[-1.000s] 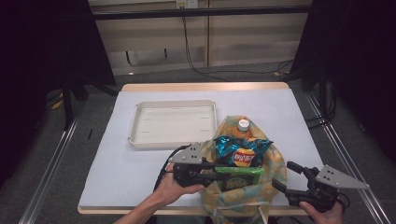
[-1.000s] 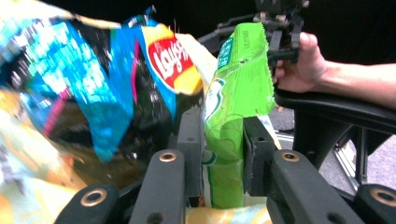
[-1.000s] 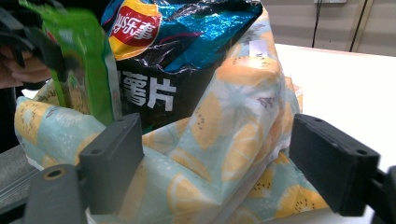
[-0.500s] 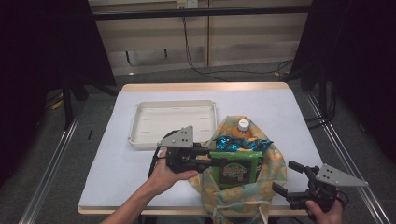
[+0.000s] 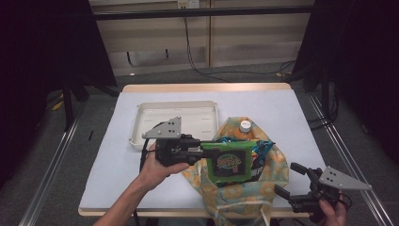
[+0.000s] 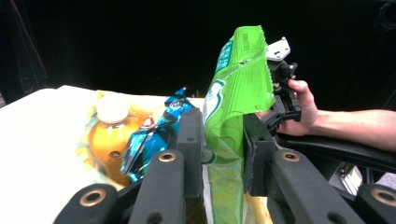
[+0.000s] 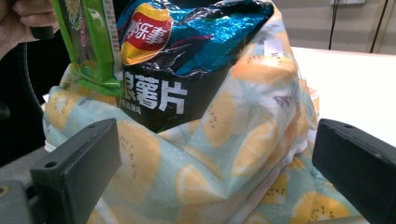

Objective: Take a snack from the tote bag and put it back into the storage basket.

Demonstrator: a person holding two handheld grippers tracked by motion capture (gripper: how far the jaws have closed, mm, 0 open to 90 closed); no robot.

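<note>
A green snack packet hangs above the open fruit-print cloth bag, with my left gripper shut on its left edge. In the left gripper view, both pads pinch the green packet. A blue chip bag and an orange drink bottle stand inside the cloth bag. My right gripper sits at the table's front right, open beside the bag; its jaws have just been opening and grip nothing. In the right gripper view, the cloth bag lies ahead of the wide jaws.
A shallow white tray rests on the white tabletop behind my left hand. The table's front edge runs just under the right gripper. Metal rails flank the table on both sides.
My left gripper has risen and drawn back to the left, pulling the green packet up out of the bag. The right hand has stayed where it was.
</note>
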